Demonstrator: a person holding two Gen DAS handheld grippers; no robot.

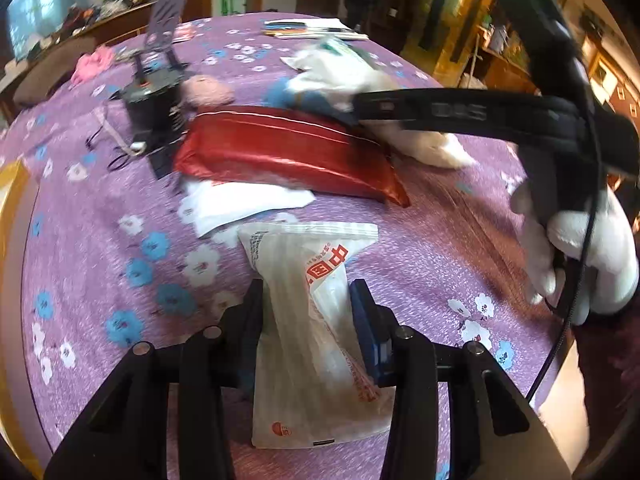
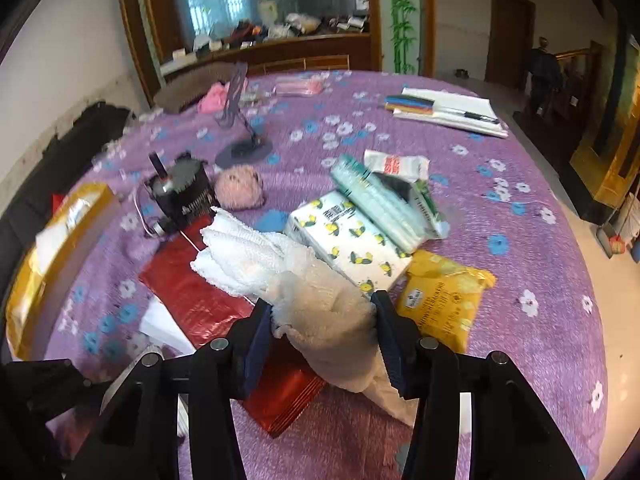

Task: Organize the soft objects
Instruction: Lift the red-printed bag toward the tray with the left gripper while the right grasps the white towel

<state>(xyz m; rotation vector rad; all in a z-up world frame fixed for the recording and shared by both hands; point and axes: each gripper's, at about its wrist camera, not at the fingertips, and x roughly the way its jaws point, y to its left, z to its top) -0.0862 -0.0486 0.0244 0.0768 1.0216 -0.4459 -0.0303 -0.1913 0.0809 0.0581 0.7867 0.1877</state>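
Pinching towel (image 2: 280,264) mid-bunch in right gripper (image 2: 325,330), floppy, droops; left gripper (image 1: 307,300) squeezing light crinkly tissue pack (image 1: 316,320), grab middle

Bare purple tablecloth (image 2: 520,240) right of the yellow packet (image 2: 444,296); clutter crowds left.

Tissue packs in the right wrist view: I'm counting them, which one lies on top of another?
The pale green striped pack: it rests tilted across the white lemon-print pack, while the yellow pack lies flat on the purple cloth.
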